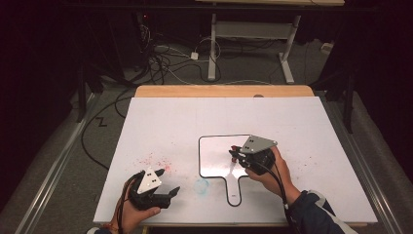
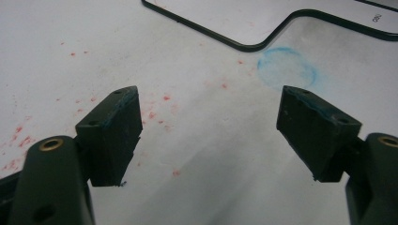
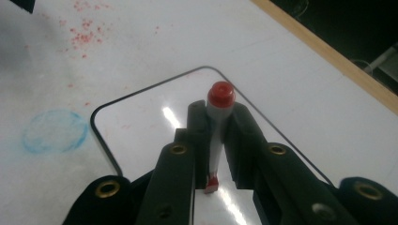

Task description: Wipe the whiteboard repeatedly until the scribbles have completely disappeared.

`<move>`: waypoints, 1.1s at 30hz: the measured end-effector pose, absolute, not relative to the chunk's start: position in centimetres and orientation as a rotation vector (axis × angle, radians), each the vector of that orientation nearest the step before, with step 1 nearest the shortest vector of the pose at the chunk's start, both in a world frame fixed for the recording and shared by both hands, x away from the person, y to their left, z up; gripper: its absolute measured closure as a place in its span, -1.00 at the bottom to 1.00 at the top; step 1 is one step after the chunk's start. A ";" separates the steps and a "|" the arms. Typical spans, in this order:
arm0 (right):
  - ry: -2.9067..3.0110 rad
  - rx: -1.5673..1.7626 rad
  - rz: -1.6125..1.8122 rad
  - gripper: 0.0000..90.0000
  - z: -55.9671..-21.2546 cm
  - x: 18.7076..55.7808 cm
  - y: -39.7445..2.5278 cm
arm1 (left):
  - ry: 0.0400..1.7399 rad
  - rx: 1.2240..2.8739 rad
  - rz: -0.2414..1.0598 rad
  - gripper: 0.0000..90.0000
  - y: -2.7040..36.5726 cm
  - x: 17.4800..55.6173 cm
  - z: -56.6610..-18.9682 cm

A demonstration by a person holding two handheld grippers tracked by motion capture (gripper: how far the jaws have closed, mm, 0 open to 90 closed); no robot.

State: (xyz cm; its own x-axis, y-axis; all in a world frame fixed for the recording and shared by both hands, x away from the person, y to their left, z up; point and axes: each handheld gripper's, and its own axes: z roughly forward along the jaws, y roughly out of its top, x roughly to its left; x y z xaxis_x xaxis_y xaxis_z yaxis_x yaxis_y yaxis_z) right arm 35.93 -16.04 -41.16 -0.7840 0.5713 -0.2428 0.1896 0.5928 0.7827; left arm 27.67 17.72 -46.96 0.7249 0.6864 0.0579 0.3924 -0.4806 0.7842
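The right gripper (image 3: pixel 217 129) has its two black jaws pressed in on a marker (image 3: pixel 217 123), a grey barrel with a red cap pointing away from the camera in the right gripper view. The jaws grip it along the barrel, and the cap stands clear beyond their tips. The near end of the marker is hidden between the jaw arms, apart from a small red piece showing low down. In the high view this gripper (image 1: pixel 237 155) hangs over the small whiteboard (image 1: pixel 214 156), a white panel with a black rim and a handle pointing toward the person; whether the marker touches the panel cannot be told.

The left gripper (image 2: pixel 209 126) has its jaws spread wide, with nothing between them. Through the gap the white table cover (image 2: pixel 202 154) shows, speckled with red spots (image 2: pixel 159 112). A faint blue smudge (image 2: pixel 287 66), roughly round, lies just beyond the right-hand jaw tip, near the curved rim of the whiteboard (image 2: pixel 244 46), which is cut off at the top edge. In the high view the left gripper (image 1: pixel 168 194) sits near the front edge of the table, well apart from the right one, held in the person's left hand (image 1: pixel 139 214).

The pads carry traces of blue along their edges. The floor behind the table is dark, with cables (image 1: pixel 160 58) hard to make out.
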 end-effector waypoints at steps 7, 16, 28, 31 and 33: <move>2.450 0.596 1.124 0.80 -40.7 35.0 -16.2 | 0.819 2.127 0.467 -0.51 17.7 27.7 -47.0; 2.420 0.588 1.041 0.80 -40.5 34.6 -16.6 | 0.815 2.127 0.467 -0.51 17.6 27.7 -46.9; 2.433 0.454 1.260 0.80 -41.9 37.6 -9.5 | 0.820 2.123 0.457 -0.51 17.5 27.9 -47.1; 2.408 0.487 1.223 0.80 -41.8 39.5 -8.5 | 0.814 2.123 0.453 -0.51 17.5 27.8 -47.1; 2.399 0.536 1.237 0.80 -41.9 40.8 -8.2 | 0.815 2.122 0.453 -0.51 17.7 27.8 -47.1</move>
State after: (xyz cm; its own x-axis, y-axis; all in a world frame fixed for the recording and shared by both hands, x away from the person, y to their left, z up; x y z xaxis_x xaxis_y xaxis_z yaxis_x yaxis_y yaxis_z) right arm 40.77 -8.16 -41.87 -0.8521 0.4974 -0.1625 0.1561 0.5381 0.8283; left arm 27.78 17.66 -47.11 0.7283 0.6839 0.0427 0.3970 -0.4718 0.7873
